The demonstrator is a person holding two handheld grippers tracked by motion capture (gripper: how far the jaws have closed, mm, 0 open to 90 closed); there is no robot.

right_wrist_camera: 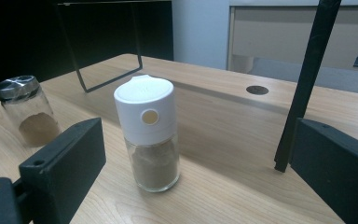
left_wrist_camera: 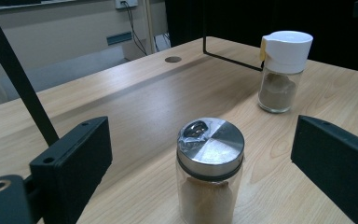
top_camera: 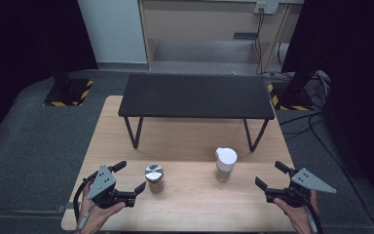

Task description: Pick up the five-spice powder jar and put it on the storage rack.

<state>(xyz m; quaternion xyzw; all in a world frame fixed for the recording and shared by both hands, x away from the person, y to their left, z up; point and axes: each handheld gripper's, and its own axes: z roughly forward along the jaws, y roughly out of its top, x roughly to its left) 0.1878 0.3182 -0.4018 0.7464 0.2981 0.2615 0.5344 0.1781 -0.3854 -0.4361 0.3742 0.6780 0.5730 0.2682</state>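
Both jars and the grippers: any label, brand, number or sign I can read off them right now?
None readable.
Steel-lidded jar: no label or print.
White-capped jar: plain cap with a blank round tan dot, no text.
Left gripper and right gripper: no markings legible.
Yellow-black hazard stripes on the stand bases: a pattern, no words.

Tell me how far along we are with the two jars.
Nothing looks done yet. Both jars stand upright on the wooden table, capped. The left gripper is open, facing the metal-lidded jar; the right gripper is open, facing the white-capped jar. Neither touches its jar. Grasping and everything after remains.
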